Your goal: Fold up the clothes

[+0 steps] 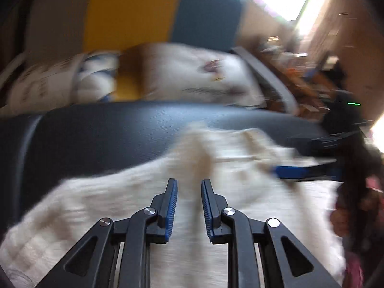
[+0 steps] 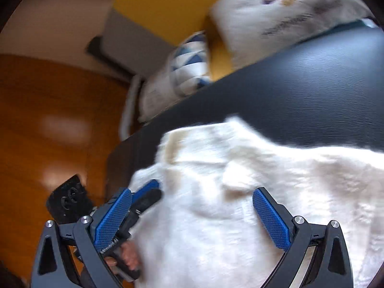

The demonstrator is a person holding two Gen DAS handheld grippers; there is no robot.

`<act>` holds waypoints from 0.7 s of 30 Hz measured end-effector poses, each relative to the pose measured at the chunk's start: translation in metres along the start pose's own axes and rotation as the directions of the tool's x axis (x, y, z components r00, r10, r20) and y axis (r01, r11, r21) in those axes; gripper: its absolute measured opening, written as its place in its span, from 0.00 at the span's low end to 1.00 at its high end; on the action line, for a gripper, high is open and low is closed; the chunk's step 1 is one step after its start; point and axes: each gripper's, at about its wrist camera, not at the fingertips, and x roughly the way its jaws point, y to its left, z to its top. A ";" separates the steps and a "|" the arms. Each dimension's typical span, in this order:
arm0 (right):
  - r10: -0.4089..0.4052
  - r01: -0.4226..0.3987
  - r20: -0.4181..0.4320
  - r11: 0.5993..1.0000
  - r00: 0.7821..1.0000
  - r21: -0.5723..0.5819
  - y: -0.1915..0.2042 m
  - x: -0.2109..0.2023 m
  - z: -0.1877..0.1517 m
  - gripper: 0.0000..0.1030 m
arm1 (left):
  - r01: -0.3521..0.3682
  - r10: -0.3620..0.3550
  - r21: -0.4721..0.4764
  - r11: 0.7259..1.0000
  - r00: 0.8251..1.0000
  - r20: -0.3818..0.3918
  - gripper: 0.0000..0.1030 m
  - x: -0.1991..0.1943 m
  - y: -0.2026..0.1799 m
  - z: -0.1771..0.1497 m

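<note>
Grippers first, nearest the lenses. Left gripper (image 1: 189,187) has its fingers narrow, with a gap showing; nothing visibly pinched, white cloth only lies beneath. Right gripper (image 2: 206,194) has fingers spread wide, empty, hanging over the garment.

White knit garment (image 2: 240,192): one piece, rumpled, spread over the near part of the black padded surface (image 2: 312,79), with a lifted fold toward the far side. Both views are motion-blurred, so seams and edges are hard to read.

My read of the step: getting hold of an edge to start a fold. To do it well, I'd bring each gripper to a clear hem or corner, pinch a single layer, and keep the cloth taut between the two so the fold lands flat.

Count: two grippers, one garment. Far side: three cushions, a white printed cushion (image 2: 288,12), a blue-triangle cushion (image 2: 189,60), and a third pale one (image 2: 156,96) left of that.
</note>
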 end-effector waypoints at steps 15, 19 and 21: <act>-0.291 0.228 0.498 0.956 0.817 0.185 -0.064 -0.270 -0.162 0.98 | 0.134 -0.135 0.025 0.991 0.990 0.042 0.21 -0.053 -0.051 -0.053; -0.529 0.280 0.529 0.832 0.664 0.480 -0.141 -0.383 -0.237 0.98 | 0.177 -0.176 0.091 0.980 0.984 -0.011 0.21 -0.048 -0.095 -0.082; -0.569 0.215 0.530 0.782 0.629 0.585 -0.179 -0.414 -0.265 0.88 | 0.192 -0.188 0.115 0.975 0.981 -0.048 0.21 -0.041 -0.116 -0.094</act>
